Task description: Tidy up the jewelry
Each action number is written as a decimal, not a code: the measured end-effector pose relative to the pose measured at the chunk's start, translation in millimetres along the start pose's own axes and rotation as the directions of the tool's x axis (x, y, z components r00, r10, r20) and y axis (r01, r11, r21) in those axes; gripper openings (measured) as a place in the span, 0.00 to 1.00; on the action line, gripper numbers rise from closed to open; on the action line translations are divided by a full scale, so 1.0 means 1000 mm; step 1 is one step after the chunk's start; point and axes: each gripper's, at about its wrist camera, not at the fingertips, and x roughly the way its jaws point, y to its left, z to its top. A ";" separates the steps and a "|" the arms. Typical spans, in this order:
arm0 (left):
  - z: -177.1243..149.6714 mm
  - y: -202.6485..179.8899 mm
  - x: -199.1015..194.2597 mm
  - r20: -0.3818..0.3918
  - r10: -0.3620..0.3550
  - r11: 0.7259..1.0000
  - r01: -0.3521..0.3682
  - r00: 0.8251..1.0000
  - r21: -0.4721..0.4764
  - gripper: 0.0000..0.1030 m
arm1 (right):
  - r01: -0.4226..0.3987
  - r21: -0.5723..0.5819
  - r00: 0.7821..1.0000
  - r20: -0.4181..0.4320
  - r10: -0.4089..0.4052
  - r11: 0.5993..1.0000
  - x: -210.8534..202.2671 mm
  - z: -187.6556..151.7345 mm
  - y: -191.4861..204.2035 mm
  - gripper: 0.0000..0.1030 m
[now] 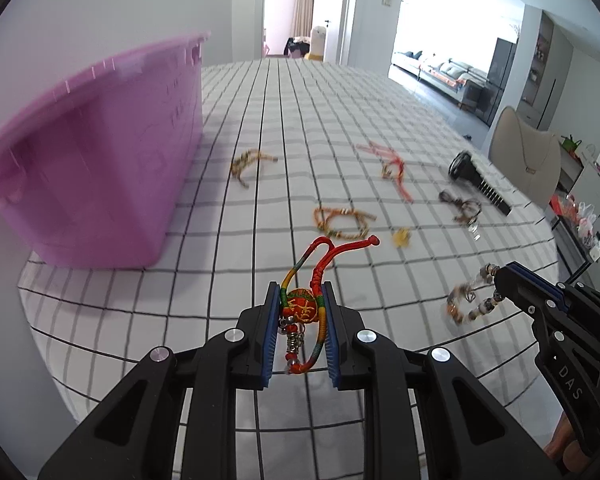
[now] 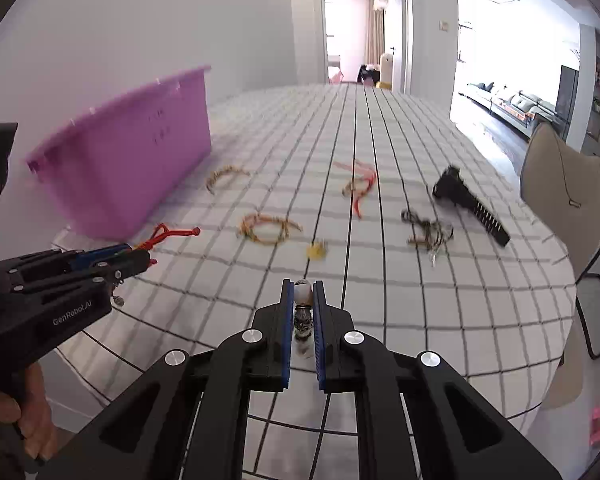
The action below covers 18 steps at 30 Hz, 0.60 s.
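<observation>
Left wrist view: the left gripper (image 1: 302, 304) angles downward above a checked tablecloth (image 1: 260, 120), its blue pads clamped on a red braided bracelet (image 1: 306, 300) whose cords run up and away toward a pink basket (image 1: 100, 160) at the left. At the right edge the right gripper (image 1: 496, 280) holds a beaded bracelet (image 1: 470, 300) that dangles clear of the cloth. Right wrist view: the right gripper (image 2: 302, 300) tilts down, jaws pinched on the beaded bracelet (image 2: 302, 312), beads lined up along the fingers. A hand (image 2: 28, 412) holds the left gripper (image 2: 140, 258) at the left, red cords pointing right. Loose bracelets lie beyond on the cloth
</observation>
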 end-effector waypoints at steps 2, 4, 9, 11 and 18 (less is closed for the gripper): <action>0.009 -0.003 -0.012 0.008 0.004 1.000 -0.004 1.000 -0.002 0.20 | -0.015 -0.008 1.000 0.011 0.015 1.000 -0.011 0.013 0.000 0.09; 0.019 -0.004 -0.025 0.012 0.006 1.000 -0.005 1.000 -0.014 0.20 | -0.040 -0.015 0.999 0.023 0.040 0.999 -0.023 0.029 -0.001 0.09; 0.046 -0.002 -0.061 0.031 0.035 0.998 -0.033 0.999 -0.058 0.20 | -0.096 -0.039 0.994 0.055 0.098 0.995 -0.049 0.068 0.001 0.09; 0.057 0.001 -0.077 0.051 0.051 0.996 -0.047 0.997 -0.075 0.20 | -0.122 -0.051 0.990 0.069 0.125 0.991 -0.059 0.083 0.004 0.09; 0.096 0.028 -0.114 0.098 0.110 0.987 -0.098 0.989 -0.125 0.20 | -0.186 -0.103 0.974 0.114 0.197 0.977 -0.074 0.147 0.029 0.09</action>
